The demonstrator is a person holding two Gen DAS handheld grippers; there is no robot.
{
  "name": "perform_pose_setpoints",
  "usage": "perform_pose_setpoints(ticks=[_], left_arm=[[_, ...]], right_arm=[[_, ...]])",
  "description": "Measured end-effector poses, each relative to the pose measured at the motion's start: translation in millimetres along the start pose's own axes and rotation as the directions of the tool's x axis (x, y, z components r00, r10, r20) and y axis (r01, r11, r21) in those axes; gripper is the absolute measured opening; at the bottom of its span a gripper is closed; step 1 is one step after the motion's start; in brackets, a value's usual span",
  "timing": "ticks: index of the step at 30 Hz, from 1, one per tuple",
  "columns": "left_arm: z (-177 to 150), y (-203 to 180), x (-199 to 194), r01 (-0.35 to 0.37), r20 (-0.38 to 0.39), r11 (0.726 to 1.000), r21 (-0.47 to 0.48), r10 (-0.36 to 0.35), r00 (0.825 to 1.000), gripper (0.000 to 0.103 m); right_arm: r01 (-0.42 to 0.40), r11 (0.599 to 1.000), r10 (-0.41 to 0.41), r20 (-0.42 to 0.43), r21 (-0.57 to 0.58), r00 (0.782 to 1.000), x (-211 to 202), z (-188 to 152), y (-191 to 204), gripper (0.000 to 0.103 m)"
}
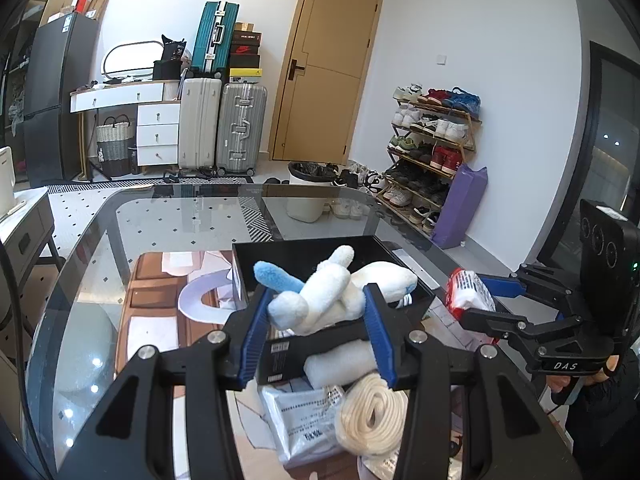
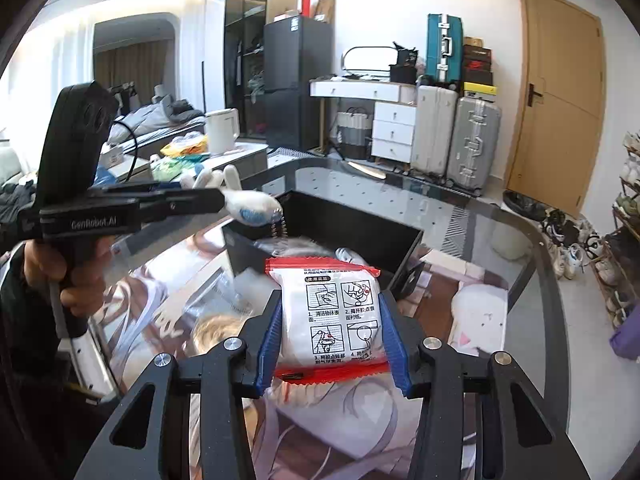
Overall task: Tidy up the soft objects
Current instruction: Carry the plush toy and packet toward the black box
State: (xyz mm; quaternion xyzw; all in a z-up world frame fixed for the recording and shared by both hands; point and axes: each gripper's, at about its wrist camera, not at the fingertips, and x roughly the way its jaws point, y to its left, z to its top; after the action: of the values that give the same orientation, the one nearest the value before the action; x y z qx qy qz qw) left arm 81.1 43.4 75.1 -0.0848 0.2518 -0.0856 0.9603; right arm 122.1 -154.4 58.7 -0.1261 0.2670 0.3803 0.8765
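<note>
My left gripper [image 1: 316, 296] is shut on a white and blue plush toy [image 1: 328, 280], squeezed between the blue pads above the near side of an open black box [image 1: 304, 252]. In the right wrist view the left gripper [image 2: 220, 200] holds the same plush toy [image 2: 248, 204] over the left corner of the black box [image 2: 352, 224]. My right gripper [image 2: 330, 300] is shut on a white packet with red ends [image 2: 340, 312], printed with instruction pictures, held in front of the box. From the left it shows as the right gripper [image 1: 472, 296] with the packet [image 1: 466, 286].
On the glass table [image 1: 160, 200] near me lie a coil of white rope [image 1: 372, 412], a rolled white towel [image 1: 340, 364] and a grey printed bag [image 1: 304, 428]. A white cushion with a cat face [image 2: 480, 316] lies right of the box. A person's hand [image 2: 80, 268] grips the left handle.
</note>
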Motion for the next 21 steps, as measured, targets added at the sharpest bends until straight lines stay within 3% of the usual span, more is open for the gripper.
perform_pose_setpoints(ticks=[21], left_arm=[[10,0,44,-0.043,-0.036,0.999,0.029,0.044,0.998,0.045]], right_arm=[[0.025,0.998,-0.026,0.025,0.051,0.999,38,42,-9,0.046]])
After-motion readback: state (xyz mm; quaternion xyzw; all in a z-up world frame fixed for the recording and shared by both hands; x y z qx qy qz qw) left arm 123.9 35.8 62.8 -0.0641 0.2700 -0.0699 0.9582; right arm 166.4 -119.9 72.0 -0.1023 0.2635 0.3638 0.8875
